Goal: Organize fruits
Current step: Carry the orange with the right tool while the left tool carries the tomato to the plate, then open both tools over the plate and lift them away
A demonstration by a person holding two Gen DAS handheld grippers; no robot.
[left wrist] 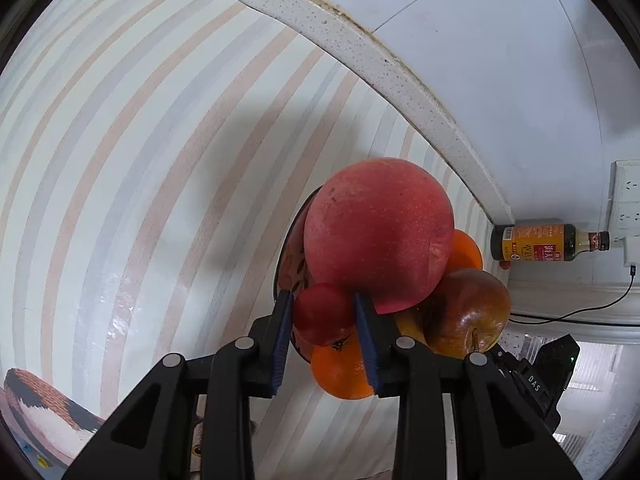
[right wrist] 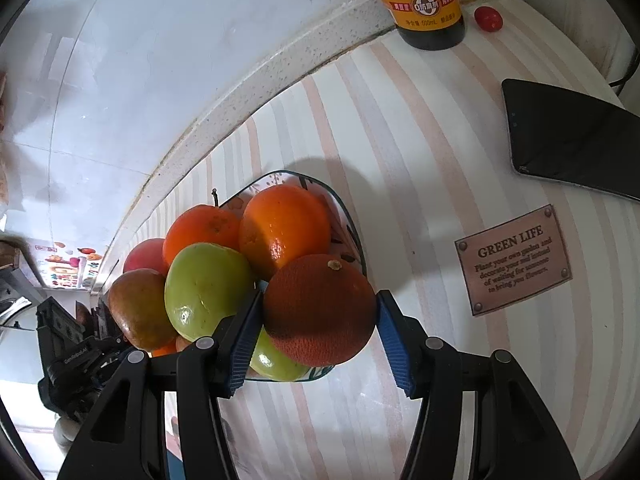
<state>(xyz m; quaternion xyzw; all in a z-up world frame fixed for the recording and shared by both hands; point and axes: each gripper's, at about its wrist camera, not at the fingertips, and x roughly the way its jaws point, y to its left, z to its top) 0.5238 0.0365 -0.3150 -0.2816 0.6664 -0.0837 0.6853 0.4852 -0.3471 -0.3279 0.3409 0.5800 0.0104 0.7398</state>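
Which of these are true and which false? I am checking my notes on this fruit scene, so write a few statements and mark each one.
1. The left gripper has a small red fruit between its fingers. True.
2. The right gripper is closed on a green apple. False: a dark orange sits between its fingers; the green apple lies beside it in the bowl.
3. The soy sauce bottle stands on the striped cloth near the wall. True.
4. The dark phone lies inside the bowl. False: it lies on the cloth, apart from the bowl.
5. A small red tomato lies beside the bottle. True.
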